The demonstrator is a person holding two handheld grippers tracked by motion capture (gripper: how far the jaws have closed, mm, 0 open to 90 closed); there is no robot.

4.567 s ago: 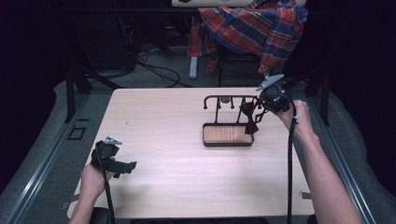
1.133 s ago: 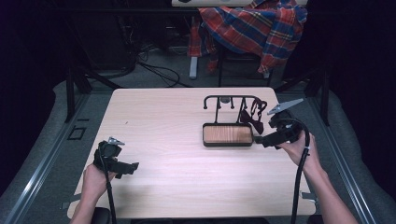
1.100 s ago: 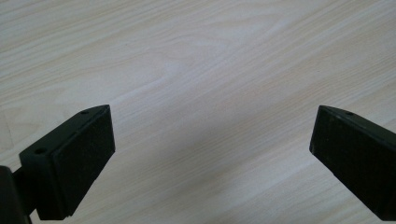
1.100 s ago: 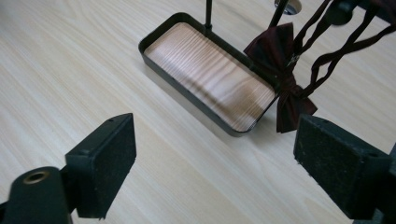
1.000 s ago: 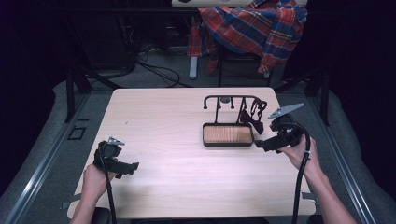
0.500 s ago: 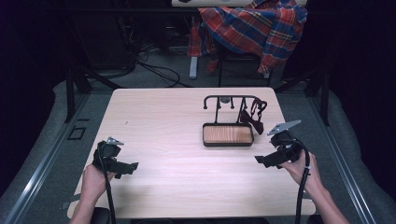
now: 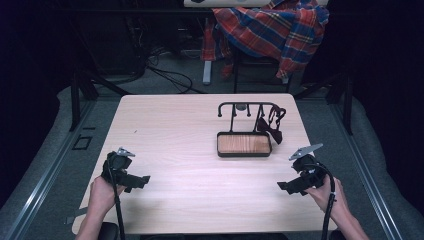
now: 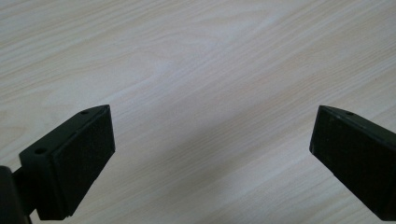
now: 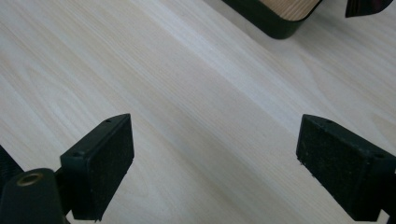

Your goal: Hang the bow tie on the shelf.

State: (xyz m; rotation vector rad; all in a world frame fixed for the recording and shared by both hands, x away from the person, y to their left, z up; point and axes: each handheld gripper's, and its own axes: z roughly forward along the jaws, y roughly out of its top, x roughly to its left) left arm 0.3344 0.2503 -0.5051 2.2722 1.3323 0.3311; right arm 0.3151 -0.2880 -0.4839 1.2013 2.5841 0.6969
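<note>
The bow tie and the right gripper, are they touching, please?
Apart: in the high view, bare table lies between the right gripper and the bow tie on the rack.

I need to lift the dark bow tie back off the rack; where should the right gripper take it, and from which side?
Probably grip the bow tie at its knotted middle, hanging off the rack's right end over the tray corner. Bring the open right gripper in from the table's right side, where no bars stand in the way.

Tray (image 9: 280, 14) & dark bow tie (image 9: 366, 5) cut off, top edge.
</note>
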